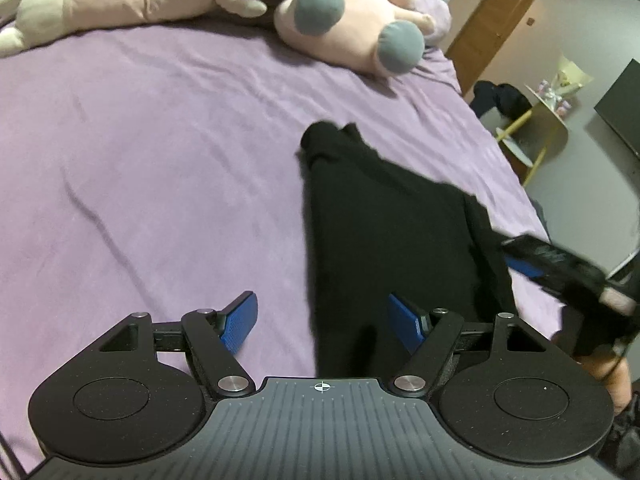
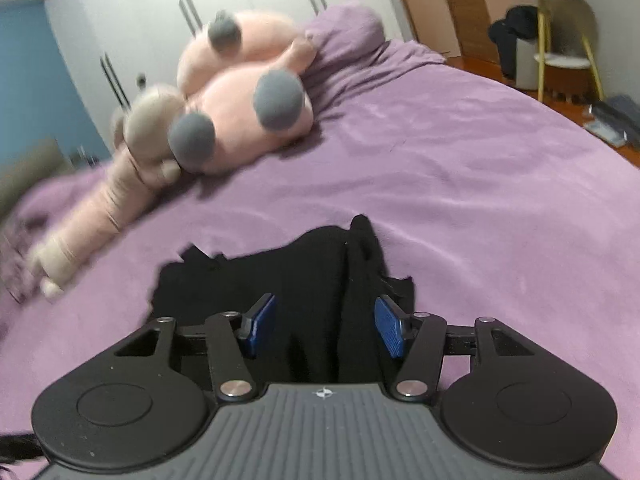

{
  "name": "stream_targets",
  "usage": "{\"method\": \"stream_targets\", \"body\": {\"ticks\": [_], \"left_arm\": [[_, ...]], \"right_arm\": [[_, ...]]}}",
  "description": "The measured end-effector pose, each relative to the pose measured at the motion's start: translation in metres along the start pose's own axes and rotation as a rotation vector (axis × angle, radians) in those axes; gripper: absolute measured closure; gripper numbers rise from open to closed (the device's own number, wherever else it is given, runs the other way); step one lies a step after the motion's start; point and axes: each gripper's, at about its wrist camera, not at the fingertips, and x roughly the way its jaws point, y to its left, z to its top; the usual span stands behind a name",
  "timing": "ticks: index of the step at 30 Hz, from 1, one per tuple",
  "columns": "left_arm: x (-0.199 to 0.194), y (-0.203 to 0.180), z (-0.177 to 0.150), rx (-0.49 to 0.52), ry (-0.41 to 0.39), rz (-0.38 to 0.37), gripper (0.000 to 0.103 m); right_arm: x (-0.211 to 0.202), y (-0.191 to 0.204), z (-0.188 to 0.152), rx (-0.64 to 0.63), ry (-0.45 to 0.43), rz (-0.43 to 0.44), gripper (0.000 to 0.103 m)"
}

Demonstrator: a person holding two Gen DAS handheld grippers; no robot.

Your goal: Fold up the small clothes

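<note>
Both hand-held grippers, left (image 1: 322, 326) and right (image 2: 324, 326), stood open, empty; best regrip the garment's (image 1: 380, 216) edge squarely before folding.

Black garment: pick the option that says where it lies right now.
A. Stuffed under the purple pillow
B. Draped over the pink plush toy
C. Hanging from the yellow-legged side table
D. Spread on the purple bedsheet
D: the black garment lies on the purple bedsheet, apart from the pink plush toy further up the bed; both the left gripper and the right gripper stand open.
</note>
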Motion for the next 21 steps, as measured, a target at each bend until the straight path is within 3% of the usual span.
{"method": "stream_targets", "body": {"ticks": [1, 2, 5, 7, 10, 11, 12, 13, 14, 15, 18, 21], "left_arm": [[0.005, -0.003, 0.005, 0.009, -0.003, -0.002, 0.025], [0.011, -0.005, 0.009, 0.013, -0.002, -0.002, 0.025], [0.026, -0.010, 0.017, 0.015, -0.007, -0.006, 0.025], [0.036, -0.012, 0.019, 0.026, -0.013, -0.016, 0.025], [0.051, -0.013, 0.024, 0.023, -0.012, -0.031, 0.025], [0.056, -0.011, 0.026, 0.015, -0.012, -0.044, 0.025], [0.061, -0.007, 0.027, 0.007, -0.006, -0.058, 0.024], [0.065, -0.004, 0.029, -0.004, 0.003, -0.072, 0.024], [0.072, 0.000, 0.031, -0.022, 0.018, -0.085, 0.024], [0.076, 0.004, 0.032, -0.041, 0.023, -0.101, 0.024], [0.086, 0.010, 0.035, -0.089, 0.003, -0.143, 0.024], [0.097, 0.012, 0.039, -0.148, -0.010, -0.183, 0.024]], "right_arm": [[0.007, 0.005, 0.000, -0.031, 0.003, -0.012, 0.070], [0.011, 0.009, -0.001, -0.072, 0.004, -0.031, 0.096], [0.005, 0.012, -0.002, -0.136, -0.065, -0.092, 0.097], [0.013, -0.003, -0.005, -0.094, -0.039, -0.137, 0.097], [0.013, -0.019, -0.010, -0.045, -0.037, -0.084, 0.096], [0.009, -0.022, -0.008, -0.041, -0.040, -0.061, 0.094], [0.003, -0.028, -0.006, -0.014, -0.047, -0.037, 0.083], [-0.001, -0.036, -0.003, 0.028, -0.042, -0.023, 0.069], [-0.001, -0.043, 0.001, 0.060, -0.024, -0.025, 0.043], [-0.002, -0.053, 0.002, 0.091, -0.009, -0.009, 0.034], [0.008, -0.083, 0.000, 0.230, 0.086, 0.164, 0.034], [0.016, -0.091, 0.000, 0.280, 0.090, 0.227, 0.043]]}}
